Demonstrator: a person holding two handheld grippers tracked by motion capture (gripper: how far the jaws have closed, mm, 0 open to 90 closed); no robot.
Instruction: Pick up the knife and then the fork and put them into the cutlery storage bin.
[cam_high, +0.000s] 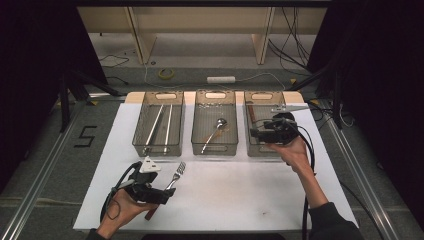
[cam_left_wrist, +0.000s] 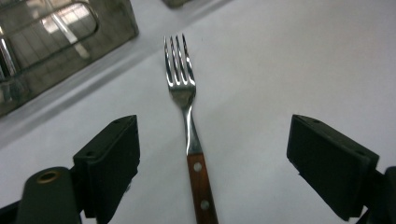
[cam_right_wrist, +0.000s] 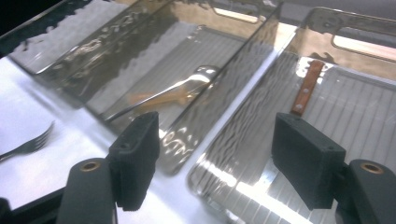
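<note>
Here the left gripper (cam_left_wrist: 212, 161) rests low, jaws apart astride the fork (cam_left_wrist: 189, 135).

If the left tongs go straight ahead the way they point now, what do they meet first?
Probably the fork: it lies on the white table between the open jaws of the left tongs, untouched, handle toward them. Height above it is unclear.

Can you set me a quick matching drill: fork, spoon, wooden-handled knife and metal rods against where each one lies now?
Things:
1. fork
2. spoon
3. wooden-handled knife
4. metal rods

Places:
A. middle bin
B. on the white table top, between the open jaws of the left hand-held gripper
C. left bin
D. right bin, under the right hand-held gripper

Pairs: 1-B, 2-A, 3-D, 4-C
</note>
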